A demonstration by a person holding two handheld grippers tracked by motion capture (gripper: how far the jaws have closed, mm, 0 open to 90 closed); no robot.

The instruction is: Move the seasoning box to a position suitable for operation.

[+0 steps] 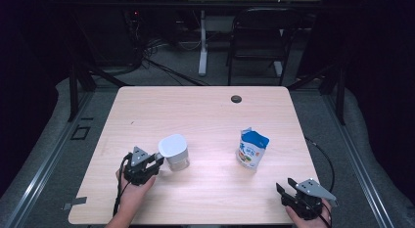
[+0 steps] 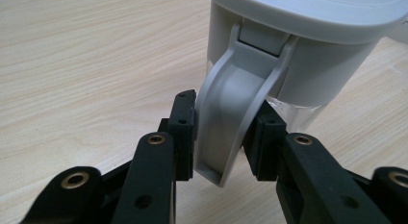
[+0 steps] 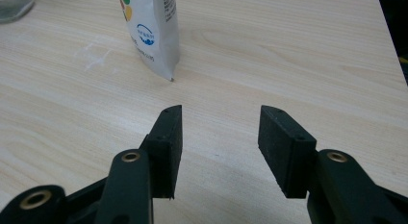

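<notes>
Pitcher (image 1: 174, 151) at bench (image 1: 205, 115) left of centre, handle (image 2: 231, 123) between left gripper (image 2: 219, 137) fingers (image 2: 184, 132), both pads pressed on its sides. Best gripped squarely on the handle and kept upright when lifted. Right gripper (image 3: 220, 137) near the front right corner, fingers spread, empty, short of the blue-and-white pouch (image 1: 252, 148).

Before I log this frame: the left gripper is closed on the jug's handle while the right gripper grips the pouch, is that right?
Not quite. The right gripper holds nothing: in the right gripper view its jaws stand open over bare table, short of the pouch. The left gripper is indeed closed on the jug's handle.
</notes>
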